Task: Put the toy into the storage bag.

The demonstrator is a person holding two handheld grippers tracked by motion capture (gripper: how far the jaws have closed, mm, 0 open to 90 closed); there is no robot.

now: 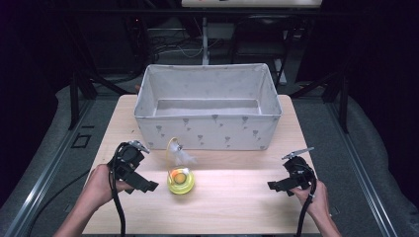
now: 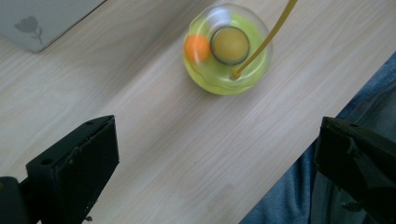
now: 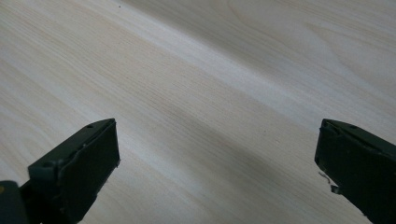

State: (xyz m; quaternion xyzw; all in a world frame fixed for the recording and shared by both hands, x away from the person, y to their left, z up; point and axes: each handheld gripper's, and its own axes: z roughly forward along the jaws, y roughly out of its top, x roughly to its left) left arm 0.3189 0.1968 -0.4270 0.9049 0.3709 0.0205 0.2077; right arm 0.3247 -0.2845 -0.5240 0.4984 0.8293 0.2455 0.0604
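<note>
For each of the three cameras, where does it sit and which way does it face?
High view: above the person's side, facing forward and down on the table, bin and toy; both hands and grippers show.
Left gripper view: on the left gripper, looking down past its open jaws at the toy.
Right gripper view: on the right gripper, facing bare tabletop between open jaws.
Shared: high and left gripper views show the toy.

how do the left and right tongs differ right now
The left tongs sit close beside the yellow toy, pointing toward it; the right tongs are far off near the table's right edge. The left tongs' camera looks at the toy; the right tongs' camera looks at bare wood. Both are open, empty, each held in one hand.
</note>
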